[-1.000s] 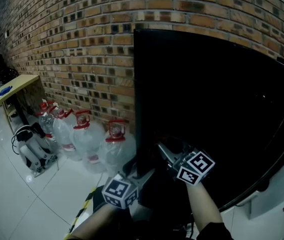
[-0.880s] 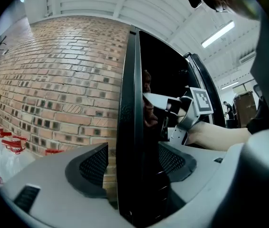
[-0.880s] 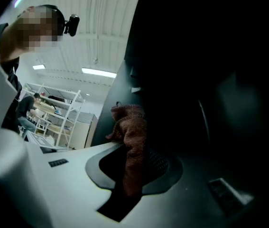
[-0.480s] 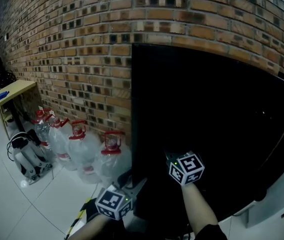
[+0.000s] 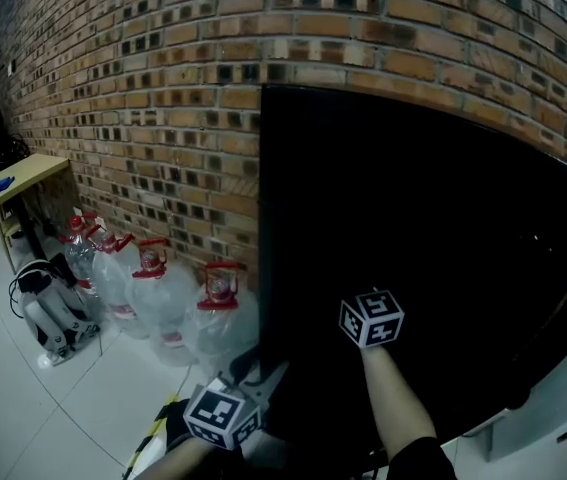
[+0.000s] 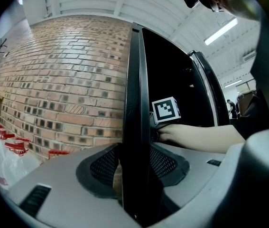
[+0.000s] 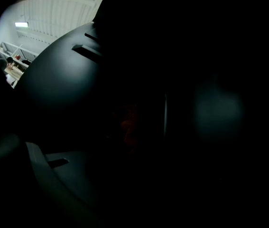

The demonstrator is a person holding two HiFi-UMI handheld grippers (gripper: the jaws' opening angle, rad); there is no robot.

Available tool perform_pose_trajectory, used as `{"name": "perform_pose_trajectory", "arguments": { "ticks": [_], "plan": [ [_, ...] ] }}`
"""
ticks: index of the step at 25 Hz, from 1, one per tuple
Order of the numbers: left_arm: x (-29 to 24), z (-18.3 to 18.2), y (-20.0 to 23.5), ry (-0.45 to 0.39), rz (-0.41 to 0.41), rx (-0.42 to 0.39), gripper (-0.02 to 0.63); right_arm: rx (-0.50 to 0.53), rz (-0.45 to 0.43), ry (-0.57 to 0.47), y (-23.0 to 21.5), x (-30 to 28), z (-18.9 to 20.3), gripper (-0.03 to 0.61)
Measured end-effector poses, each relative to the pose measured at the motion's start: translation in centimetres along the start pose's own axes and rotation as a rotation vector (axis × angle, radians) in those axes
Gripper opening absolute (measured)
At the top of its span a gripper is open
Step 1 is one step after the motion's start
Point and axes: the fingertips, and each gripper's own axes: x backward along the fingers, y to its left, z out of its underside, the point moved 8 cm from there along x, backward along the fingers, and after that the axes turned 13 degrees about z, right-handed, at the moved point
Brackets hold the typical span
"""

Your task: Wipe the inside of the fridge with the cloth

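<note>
Left claw (image 6: pixel 134 152) has just been closing and now clamps the door (image 6: pixel 135 75) edge, steadying it. Right claw (image 7: pixel 135 127) is inside the dark fridge (image 5: pixel 443 228), apparently gripping a reddish cloth (image 7: pixel 127 119).

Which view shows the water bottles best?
The head view: the water bottles stand in a full row. The left gripper view catches only a few at its edge; the right gripper view shows none.

Four water jugs (image 5: pixel 163 303) (red caps), one fridge (image 5: pixel 413 248), one table (image 5: pixel 21 182).

head view: steeply down onto fridge (image 5: pixel 413 218) | left gripper view: close along same fridge's edge
</note>
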Motion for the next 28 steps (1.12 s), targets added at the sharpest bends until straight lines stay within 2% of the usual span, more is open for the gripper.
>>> {"name": "perform_pose_trajectory", "arguments": {
  "ticks": [4,8,12,22,25,28],
  "plan": [
    [0.0,0.1,0.1,-0.012,-0.009,-0.005,0.202,0.023,0.039,0.03,-1.0,-1.8,1.0,0.075],
    [0.0,-0.1,-0.1,-0.007,-0.01,0.007,0.203,0.077,0.119,0.062,-1.9,-3.4,1.8,0.075],
    [-0.1,-0.1,0.1,0.002,0.001,0.004,0.204,0.092,0.192,0.08,-2.0,-4.5,0.8,0.075],
    [0.1,-0.2,0.0,-0.004,0.003,0.035,0.207,0.102,0.227,0.102,-2.7,-5.6,1.6,0.075],
    [0.3,-0.5,-0.1,-0.016,0.007,0.041,0.207,0.125,0.217,0.098,-2.8,-5.4,1.0,0.075],
    [0.2,-0.8,0.0,-0.005,0.016,0.031,0.207,0.089,0.198,0.096,-3.8,-4.7,1.4,0.075]
  ]
}}
